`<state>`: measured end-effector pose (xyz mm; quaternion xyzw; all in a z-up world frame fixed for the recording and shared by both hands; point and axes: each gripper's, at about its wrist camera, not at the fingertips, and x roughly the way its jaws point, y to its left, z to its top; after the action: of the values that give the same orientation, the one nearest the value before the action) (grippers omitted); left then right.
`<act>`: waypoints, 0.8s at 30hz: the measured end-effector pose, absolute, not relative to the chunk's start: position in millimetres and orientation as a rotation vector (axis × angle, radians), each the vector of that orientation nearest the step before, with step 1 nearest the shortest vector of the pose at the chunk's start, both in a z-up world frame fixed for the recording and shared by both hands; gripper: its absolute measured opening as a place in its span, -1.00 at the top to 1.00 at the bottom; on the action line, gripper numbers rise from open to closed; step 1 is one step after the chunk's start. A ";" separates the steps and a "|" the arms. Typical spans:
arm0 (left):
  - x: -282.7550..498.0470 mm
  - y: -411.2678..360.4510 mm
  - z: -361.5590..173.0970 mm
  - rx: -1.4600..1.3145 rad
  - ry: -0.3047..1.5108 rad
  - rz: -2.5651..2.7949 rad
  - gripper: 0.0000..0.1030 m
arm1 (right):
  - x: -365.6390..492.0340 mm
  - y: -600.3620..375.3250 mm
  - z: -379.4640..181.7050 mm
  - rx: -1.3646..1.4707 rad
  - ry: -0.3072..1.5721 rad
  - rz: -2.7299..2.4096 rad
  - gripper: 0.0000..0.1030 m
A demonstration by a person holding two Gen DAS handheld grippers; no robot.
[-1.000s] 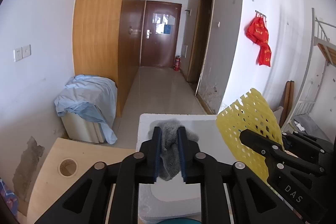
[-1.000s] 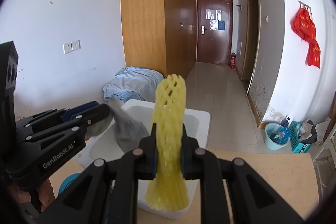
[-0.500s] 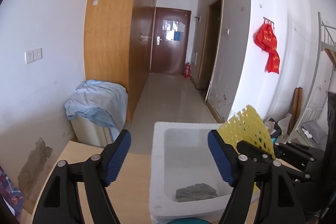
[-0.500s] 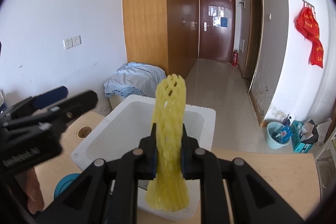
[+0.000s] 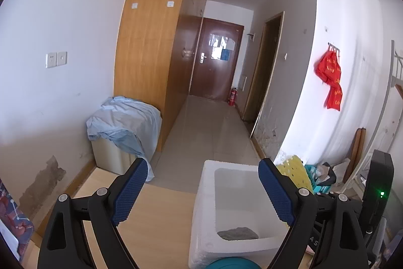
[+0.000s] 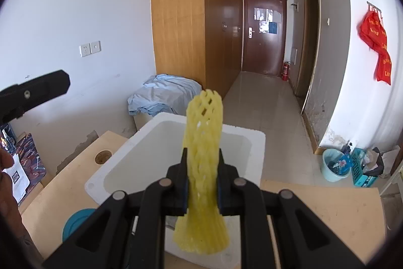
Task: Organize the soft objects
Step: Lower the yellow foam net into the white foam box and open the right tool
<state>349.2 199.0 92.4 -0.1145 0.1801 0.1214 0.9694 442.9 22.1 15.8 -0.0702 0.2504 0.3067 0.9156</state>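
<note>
The left gripper [image 5: 202, 189] stands wide, its jaws having just been opening, with nothing between the blue pads [image 5: 129, 189]. Only its own camera looks down into the white foam box [image 5: 205, 208] far enough to show the grey cloth [image 5: 238, 233] lying on the box floor near the front wall; it looks like a fuzzy rag, though it is small there. The right wrist view hides that spot behind the yellow foam net sleeve [image 6: 202, 143], which the right gripper [image 6: 202, 183] pinches upright above the box. That view alone shows the wooden table [image 6: 325, 213] and a teal lid [image 6: 75, 221] beside the box.
</note>
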 end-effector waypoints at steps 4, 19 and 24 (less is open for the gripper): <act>353.5 195.7 90.9 -0.222 0.373 0.245 -0.74 | 448.0 22.8 10.0 -0.150 0.526 0.635 0.61; 350.5 193.5 91.7 -0.218 0.365 0.237 -0.74 | 435.5 21.9 15.9 -0.178 0.489 0.618 -0.12; 351.6 192.8 92.4 -0.218 0.367 0.236 -0.74 | 436.2 25.3 14.4 -0.182 0.499 0.621 -0.12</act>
<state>351.6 192.8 92.4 -0.1081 0.1818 0.1169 0.9704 436.2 25.3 14.4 -0.0886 0.2425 0.3019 0.9177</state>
